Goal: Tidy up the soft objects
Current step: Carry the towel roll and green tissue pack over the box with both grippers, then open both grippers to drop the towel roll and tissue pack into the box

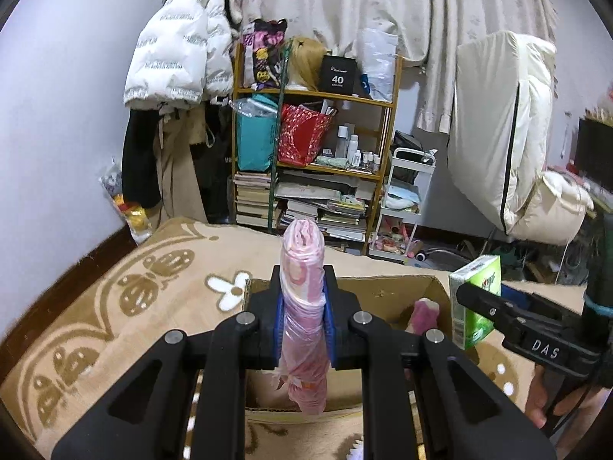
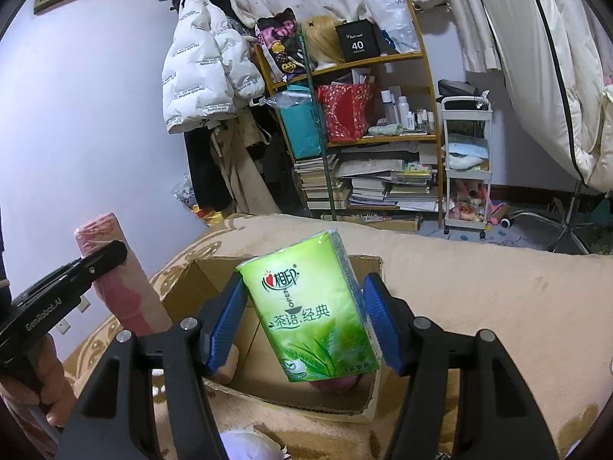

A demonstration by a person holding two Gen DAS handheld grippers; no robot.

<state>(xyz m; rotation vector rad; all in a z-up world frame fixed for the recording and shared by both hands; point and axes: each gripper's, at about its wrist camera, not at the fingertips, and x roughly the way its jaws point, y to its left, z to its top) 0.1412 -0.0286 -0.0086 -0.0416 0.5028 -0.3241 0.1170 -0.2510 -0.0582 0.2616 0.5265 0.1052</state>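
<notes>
Two claws: one pink roll [image 1: 304, 306], one tissue pack [image 2: 312, 306].

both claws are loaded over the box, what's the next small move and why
Probably lower the right claw a little and release the green tissue pack into the cardboard box. The pack hangs clamped above the open box, which has bare floor under it. The left claw, shut on the pink plastic roll, can follow.

The green tissue pack [image 2: 312, 306] is showing "OPEN". The black box [image 2: 358, 42], upper centre, is showing "40". The right gripper [image 1: 465, 291] is reading "DAS".
</notes>
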